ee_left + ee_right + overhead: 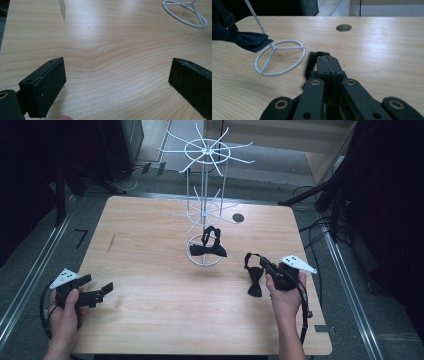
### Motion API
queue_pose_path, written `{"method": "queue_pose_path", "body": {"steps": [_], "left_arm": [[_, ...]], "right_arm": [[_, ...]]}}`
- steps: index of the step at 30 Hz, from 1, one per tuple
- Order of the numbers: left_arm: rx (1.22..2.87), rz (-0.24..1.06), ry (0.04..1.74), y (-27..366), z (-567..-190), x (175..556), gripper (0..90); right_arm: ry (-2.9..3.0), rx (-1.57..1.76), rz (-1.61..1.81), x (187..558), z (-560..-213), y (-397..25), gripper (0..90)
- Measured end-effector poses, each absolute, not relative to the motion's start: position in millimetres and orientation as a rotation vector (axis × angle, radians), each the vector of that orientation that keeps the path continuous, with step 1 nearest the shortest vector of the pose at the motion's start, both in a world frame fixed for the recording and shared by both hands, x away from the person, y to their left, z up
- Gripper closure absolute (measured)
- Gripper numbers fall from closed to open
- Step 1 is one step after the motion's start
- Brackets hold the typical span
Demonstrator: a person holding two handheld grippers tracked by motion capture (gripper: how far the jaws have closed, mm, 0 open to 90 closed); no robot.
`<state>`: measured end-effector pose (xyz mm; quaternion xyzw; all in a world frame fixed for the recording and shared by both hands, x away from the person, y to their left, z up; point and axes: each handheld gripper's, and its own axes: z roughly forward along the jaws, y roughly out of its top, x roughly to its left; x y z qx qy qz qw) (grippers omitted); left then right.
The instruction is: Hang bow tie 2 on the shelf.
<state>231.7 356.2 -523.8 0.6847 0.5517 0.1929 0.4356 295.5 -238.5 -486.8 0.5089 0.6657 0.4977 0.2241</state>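
- Setting: pale wood-grain table (150, 320) with a round cable hole (238, 217), dark surroundings, grey floor.
- White wire rack (205, 195) stands mid-table; one bow tie (208, 245) already hangs low on it.
- Right tool (265, 265), jaws pressed together, pinches the strap of a second bow tie (254, 281) dangling near the table, right of the rack.
- Left tool (102, 291), jaws spread, idle at left.
- Risk: the thin strap may slip from the pinch, or snag a lower prong and tip the light rack.
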Motion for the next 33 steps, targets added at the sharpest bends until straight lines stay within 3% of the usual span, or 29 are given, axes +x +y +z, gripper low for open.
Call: {"method": "queue_pose_path", "body": {"steps": [33], "left_arm": [[1.703, 0.478, 1.372, 356.3, -523.8, 231.7, 1.6]], "right_arm": [[1.787, 1.222, 1.487, 289.8, -426.0, -210.4, 90.0]]}}
